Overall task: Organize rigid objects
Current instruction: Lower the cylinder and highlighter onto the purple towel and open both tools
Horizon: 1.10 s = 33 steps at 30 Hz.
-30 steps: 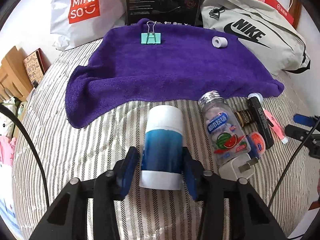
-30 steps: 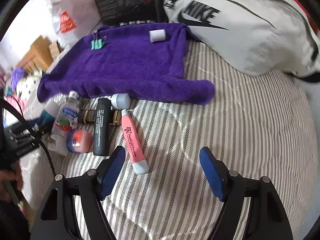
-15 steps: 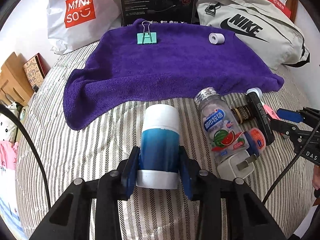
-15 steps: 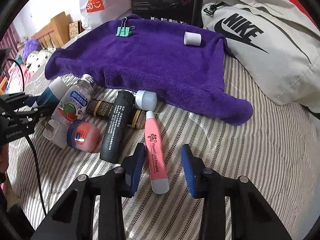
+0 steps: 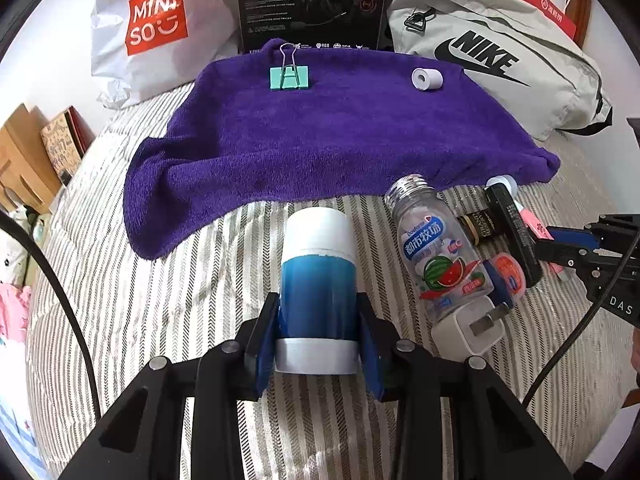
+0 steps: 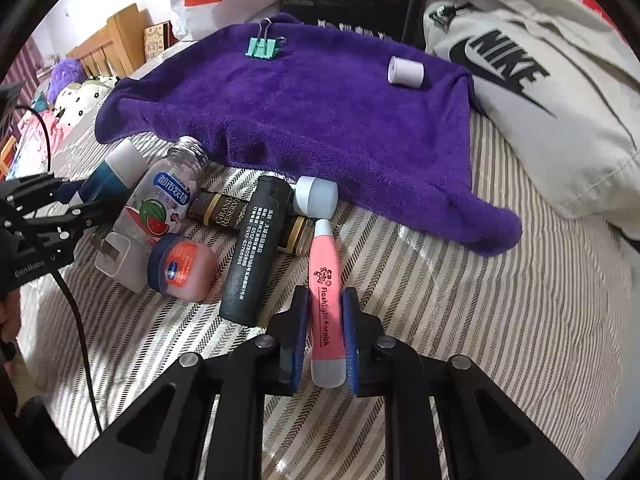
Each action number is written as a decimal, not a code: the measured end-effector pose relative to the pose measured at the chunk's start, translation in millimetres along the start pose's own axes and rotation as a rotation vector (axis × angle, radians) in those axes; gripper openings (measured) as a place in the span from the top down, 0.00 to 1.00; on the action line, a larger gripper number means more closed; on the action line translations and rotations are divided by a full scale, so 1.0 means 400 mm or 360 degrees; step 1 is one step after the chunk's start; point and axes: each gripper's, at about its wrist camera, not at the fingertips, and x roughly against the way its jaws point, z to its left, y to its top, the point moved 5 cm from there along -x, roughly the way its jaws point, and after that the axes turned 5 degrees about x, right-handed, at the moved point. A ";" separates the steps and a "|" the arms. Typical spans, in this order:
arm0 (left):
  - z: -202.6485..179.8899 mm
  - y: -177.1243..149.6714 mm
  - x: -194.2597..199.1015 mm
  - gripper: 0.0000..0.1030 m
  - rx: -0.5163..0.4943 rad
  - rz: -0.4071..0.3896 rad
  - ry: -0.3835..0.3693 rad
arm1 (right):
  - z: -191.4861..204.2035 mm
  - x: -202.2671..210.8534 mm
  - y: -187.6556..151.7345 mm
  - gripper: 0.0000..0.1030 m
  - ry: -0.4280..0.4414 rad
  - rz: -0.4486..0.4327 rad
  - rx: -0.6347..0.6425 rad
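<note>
Sorting looks barely begun: only a clip (image 5: 289,77) and a small roll (image 5: 427,79) lie on the purple towel (image 5: 340,140). Left gripper (image 5: 319,340) is clamped on the blue bottle (image 5: 318,284), and right gripper (image 6: 325,338) pinches the pink tube (image 6: 326,296), both on the striped bedding beside the remaining pile.

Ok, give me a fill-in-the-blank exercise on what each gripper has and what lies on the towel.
1. The left gripper is shut on the blue and white ____.
2. The right gripper is shut on the ____ flashlight earpick.
3. On the purple towel lie a white roll and a green ____.

Missing words: bottle; pink; binder clip
</note>
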 end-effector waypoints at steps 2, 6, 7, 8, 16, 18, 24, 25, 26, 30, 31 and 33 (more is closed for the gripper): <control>0.006 -0.003 0.009 0.67 0.0027 0.0002 -0.0030 | -0.004 0.021 -0.005 0.85 0.0027 -0.0022 -0.0030; 0.006 -0.010 0.004 0.67 0.0019 0.0004 -0.0018 | -0.009 0.008 -0.023 0.85 0.0023 0.0012 -0.0078; 0.005 -0.011 0.005 0.67 0.0016 0.0010 -0.0020 | -0.008 0.006 -0.026 0.85 0.0020 0.0004 -0.0083; 0.004 -0.011 0.009 0.67 0.0013 0.0014 -0.0024 | -0.008 0.007 -0.028 0.85 0.0028 0.0003 -0.0091; 0.040 0.018 0.079 0.67 0.0065 -0.0050 -0.0059 | -0.034 0.091 -0.008 0.85 0.0083 -0.0073 -0.0159; 0.052 0.032 0.091 0.67 0.0087 -0.0064 -0.0067 | -0.046 0.114 0.005 0.85 0.0079 -0.0095 -0.0171; 0.080 0.097 0.117 0.67 0.0121 -0.0109 -0.0078 | -0.078 0.157 0.070 0.85 0.0083 -0.0179 -0.0181; 0.082 0.111 0.118 0.67 0.0120 -0.0117 -0.0072 | -0.082 0.158 0.083 0.85 0.0080 -0.0188 -0.0181; 0.083 0.123 0.119 0.67 0.0115 -0.0125 -0.0062 | -0.087 0.159 0.096 0.85 0.0077 -0.0200 -0.0182; 0.087 0.186 0.109 0.67 0.0109 -0.0158 -0.0054 | -0.118 0.149 0.142 0.85 0.0065 -0.0216 -0.0200; 0.087 0.200 0.104 0.67 0.0106 -0.0162 -0.0049 | -0.126 0.144 0.153 0.85 0.0065 -0.0217 -0.0205; 0.088 0.232 0.090 0.67 0.0101 -0.0169 -0.0044 | -0.141 0.132 0.173 0.85 0.0062 -0.0219 -0.0219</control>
